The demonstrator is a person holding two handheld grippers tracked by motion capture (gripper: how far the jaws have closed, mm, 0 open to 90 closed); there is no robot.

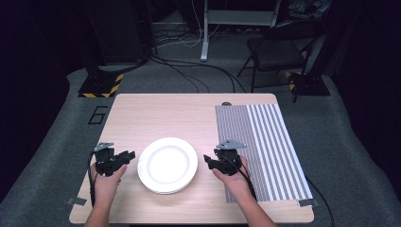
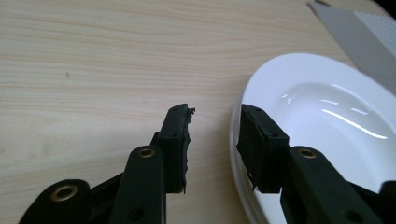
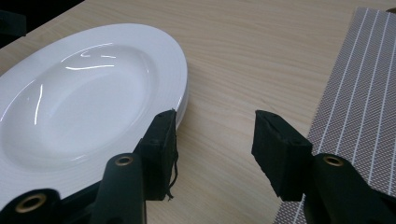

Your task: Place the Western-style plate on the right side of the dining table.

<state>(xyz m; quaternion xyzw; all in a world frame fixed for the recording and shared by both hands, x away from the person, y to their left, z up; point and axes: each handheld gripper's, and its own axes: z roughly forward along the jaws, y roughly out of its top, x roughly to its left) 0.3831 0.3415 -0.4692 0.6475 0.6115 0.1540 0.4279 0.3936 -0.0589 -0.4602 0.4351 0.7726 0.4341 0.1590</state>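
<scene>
A: While both hands rest near the table's (image 1: pixel 142 113) front edge, where do the plates (image 1: pixel 167 165) lie?

B: White and stacked, they sit on the bare wood just left of the middle, nearer the front edge than the back. A striped placemat (image 1: pixel 265 146) covers the right side of the table, running almost from the back edge to the front.

A: And the left gripper (image 1: pixel 124 156)?

B: Held in the left hand (image 1: pixel 108 182) near the front left corner, just beside the stack's left rim. In the left gripper view, its jaws stand apart with one over the rim and the other over the bare wood. A gap shows between the pads and the china, so they clamp nothing.

A: The right gripper (image 1: pixel 210 162)?

B: It is held in the right hand (image 1: pixel 234 177) at the placemat's left edge, pointing toward the stack's right rim. In the right gripper view, the jaws stand apart over the wood between plate and mat. The left pad is close against the rim, though whether it touches cannot be told. Nothing is clamped.

A: Anything beyond the table?

B: A folding chair (image 1: pixel 279 47) stands on the grey floor behind the back right corner.
</scene>
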